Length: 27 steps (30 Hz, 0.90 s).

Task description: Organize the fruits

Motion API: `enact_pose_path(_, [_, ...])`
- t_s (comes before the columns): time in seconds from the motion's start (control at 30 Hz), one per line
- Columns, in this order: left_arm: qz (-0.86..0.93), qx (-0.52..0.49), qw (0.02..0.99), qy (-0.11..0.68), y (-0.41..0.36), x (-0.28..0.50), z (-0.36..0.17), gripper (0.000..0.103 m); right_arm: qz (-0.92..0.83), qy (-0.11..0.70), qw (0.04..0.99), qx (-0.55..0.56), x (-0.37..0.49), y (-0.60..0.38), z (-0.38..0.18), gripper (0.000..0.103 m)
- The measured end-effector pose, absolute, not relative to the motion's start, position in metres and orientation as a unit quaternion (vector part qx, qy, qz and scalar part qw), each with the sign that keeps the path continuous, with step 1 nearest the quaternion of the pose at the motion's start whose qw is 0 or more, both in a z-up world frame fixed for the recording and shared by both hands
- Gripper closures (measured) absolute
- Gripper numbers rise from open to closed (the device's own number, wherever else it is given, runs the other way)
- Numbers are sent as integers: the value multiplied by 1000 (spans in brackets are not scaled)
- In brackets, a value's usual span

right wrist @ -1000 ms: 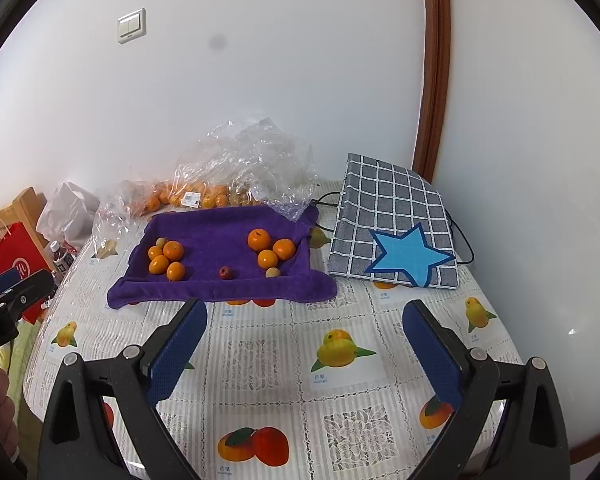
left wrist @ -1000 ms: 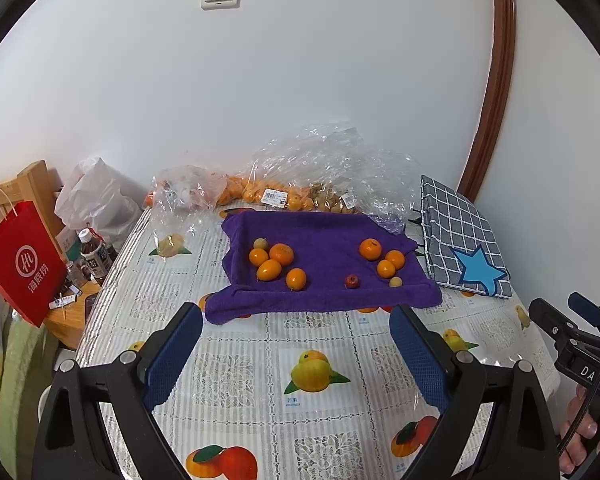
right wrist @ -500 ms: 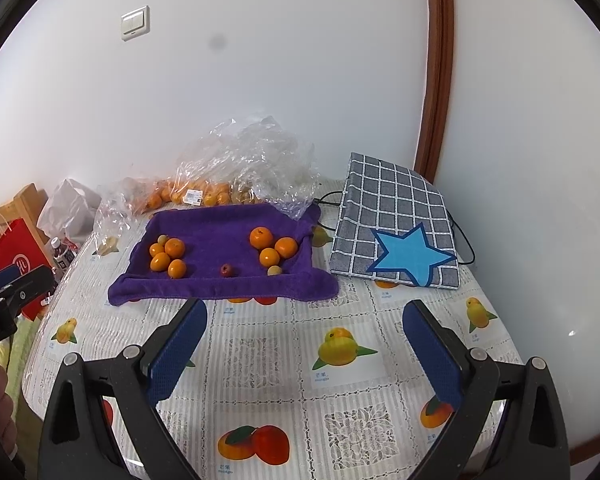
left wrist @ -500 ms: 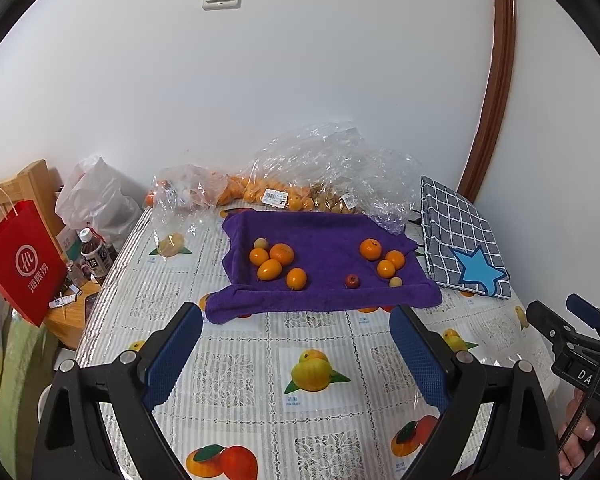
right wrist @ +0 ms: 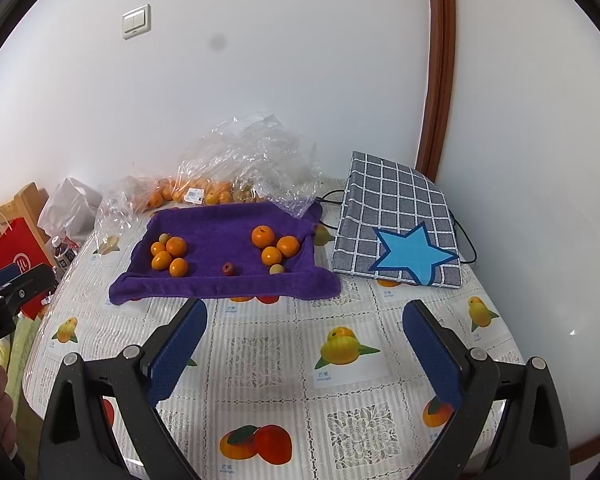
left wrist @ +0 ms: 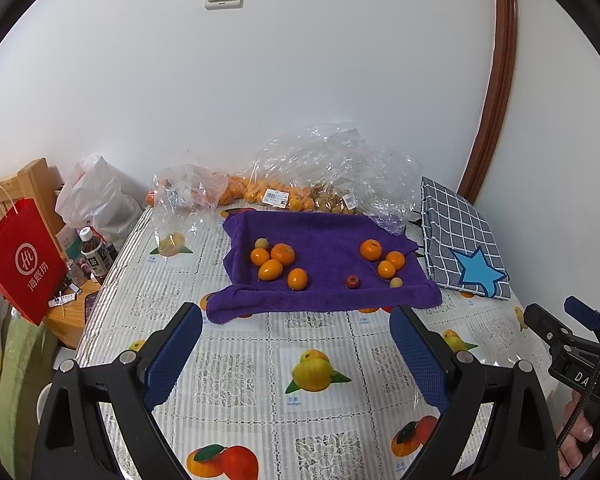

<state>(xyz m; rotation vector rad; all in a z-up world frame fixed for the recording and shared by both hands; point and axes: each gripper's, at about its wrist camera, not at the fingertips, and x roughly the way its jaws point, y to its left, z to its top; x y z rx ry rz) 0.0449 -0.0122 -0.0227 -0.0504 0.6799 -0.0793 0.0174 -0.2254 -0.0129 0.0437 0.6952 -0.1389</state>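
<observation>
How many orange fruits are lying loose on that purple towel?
7 on the purple towel: four clustered at its left, three at its right. The small red fruit and two pale ones aren't counted. More oranges sit bagged behind.

Left black plastic two-finger gripper [left wrist: 296, 354]: blue textured pads [left wrist: 174, 354], silver screws at the finger pivots. Right black plastic two-finger gripper [right wrist: 306, 352]: same blue pads [right wrist: 432, 354] and screws; its body carried white lettering and a black cable in the left view.
</observation>
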Motion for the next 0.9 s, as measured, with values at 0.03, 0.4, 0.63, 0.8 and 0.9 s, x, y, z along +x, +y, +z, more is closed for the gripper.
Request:
enact_pose_path(0.03, [-38,-26,942,333,-11,44,-23,8,-68,341,937,21,18,-226,-13,6])
enact_pose_path(0.4, [-38,-26,942,333,-11,44,-23,8,-65,340,938,18,18,-224,-14,6])
enact_pose_path(0.63, [-35,-27,942,334,-11,45,-23,8,-62,344,937,17,21,-224,-16,6])
enact_pose_path(0.8, [-33,-27,942,332,-13,48,-22,8,-61,345,937,14,23,-223,-17,6])
enact_pose_path(0.9, [-32,-25,944,328,-14,49,-21,8,-59,345,937,14,26,-223,-18,6])
